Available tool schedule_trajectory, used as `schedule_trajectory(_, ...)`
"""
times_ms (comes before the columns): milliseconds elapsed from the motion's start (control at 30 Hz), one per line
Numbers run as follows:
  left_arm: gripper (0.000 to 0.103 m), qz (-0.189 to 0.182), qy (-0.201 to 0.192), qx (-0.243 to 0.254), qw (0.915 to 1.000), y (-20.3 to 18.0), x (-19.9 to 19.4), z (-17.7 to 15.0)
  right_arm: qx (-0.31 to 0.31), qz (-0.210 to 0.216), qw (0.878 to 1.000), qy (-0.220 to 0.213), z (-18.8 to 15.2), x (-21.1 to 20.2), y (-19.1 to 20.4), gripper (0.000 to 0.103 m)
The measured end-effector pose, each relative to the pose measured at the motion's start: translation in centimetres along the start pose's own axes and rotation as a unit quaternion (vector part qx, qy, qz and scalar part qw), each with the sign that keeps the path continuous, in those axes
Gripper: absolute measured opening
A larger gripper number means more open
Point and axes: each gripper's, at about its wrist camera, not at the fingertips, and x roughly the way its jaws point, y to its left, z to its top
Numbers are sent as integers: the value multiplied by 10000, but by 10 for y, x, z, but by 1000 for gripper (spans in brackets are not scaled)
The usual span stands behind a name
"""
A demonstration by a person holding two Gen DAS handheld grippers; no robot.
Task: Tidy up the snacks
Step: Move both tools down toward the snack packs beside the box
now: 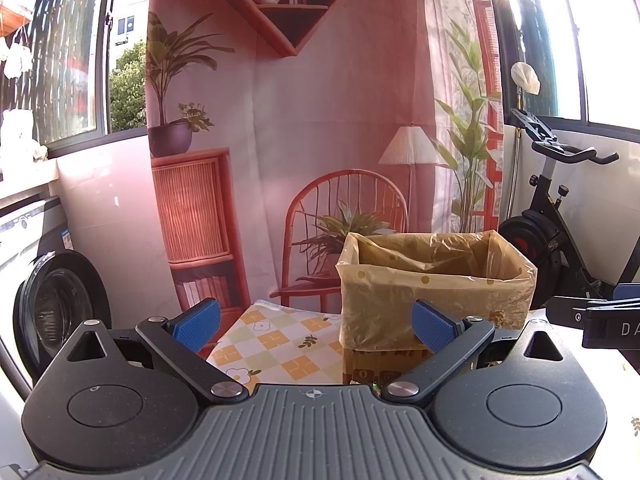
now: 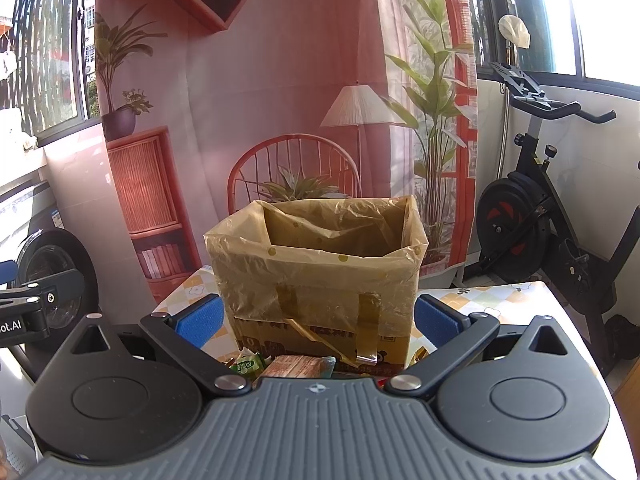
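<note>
A cardboard box lined with a yellowish plastic bag [image 1: 436, 280] [image 2: 320, 272] stands open on the table with the checkered flower cloth [image 1: 276, 344] [image 2: 496, 300]. Several snack packets lie in front of the box, partly hidden by my right gripper's body: a green packet [image 2: 246, 364] and an orange-brown packet [image 2: 296, 366]. My left gripper [image 1: 316, 326] is open and empty, above the table to the left of the box. My right gripper [image 2: 316, 320] is open and empty, facing the box's front above the snacks.
A washing machine [image 1: 56, 308] stands at the left. An exercise bike [image 2: 552, 208] stands at the right behind the table. A printed backdrop [image 1: 320, 120] hangs behind the table. The other gripper shows at the edge of each view: right one [image 1: 600, 320], left one [image 2: 28, 304].
</note>
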Motion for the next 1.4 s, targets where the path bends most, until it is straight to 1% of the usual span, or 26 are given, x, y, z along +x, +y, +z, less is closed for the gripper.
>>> schedule_trajectory(100,102,7,-55,-60,10000,1,1,-1,28,60,10000,-23,-2,0,0,103)
schedule_trajectory(167,102,-60,-109,-237,9996,5,2,-4,48,77,9999,-64,-5,1,-1,103)
schedule_trajectory(267,102,-402,-261,-692,9965,19,4,-13,-9,106,9997,-197,-11,3,-3,103)
schedule_trajectory(300,103,-518,-308,-821,9948,23,6,-18,-50,118,9994,-321,-15,2,-4,103)
schedule_trajectory(367,103,-585,-295,-966,9932,28,10,-26,-64,97,9985,-526,-21,2,-5,103)
schedule_trajectory(433,103,-513,-100,-939,9942,28,19,-34,-13,115,9984,-545,-26,4,-6,103)
schedule_trajectory(533,103,-396,18,-793,9961,24,28,-46,154,276,9981,-530,-36,8,-9,103)
schedule_trajectory(633,103,-442,84,-696,9966,25,35,-61,94,177,9986,-486,-48,15,-7,103)
schedule_trajectory(733,102,-410,253,-684,9965,30,43,-73,-50,3,9992,-393,-61,22,-2,103)
schedule_trajectory(833,102,-280,372,-569,9973,34,48,-84,-59,84,9995,-300,-81,30,-2,103)
schedule_trajectory(933,101,-256,440,-501,9974,35,50,-90,-96,65,9998,-187,-98,35,0,103)
schedule_trajectory(1000,100,-255,492,-417,9976,33,51,-96,-76,147,9998,-71,-108,37,1,103)
schedule_trajectory(1033,97,-256,520,-373,9976,31,51,-100,-49,204,9998,-7,-112,38,1,102)
schedule_trajectory(1100,95,-319,593,-348,9971,29,53,-106,-39,296,9995,107,-119,39,3,101)
schedule_trajectory(1233,95,-380,641,-332,9967,24,50,-116,-163,285,9991,273,-132,38,11,98)
schedule_trajectory(1333,95,-372,646,-322,9967,22,47,-122,12,534,9971,542,-139,38,12,92)
schedule_trajectory(1400,95,-392,704,-340,9962,21,46,-127,93,651,9953,707,-144,37,13,91)
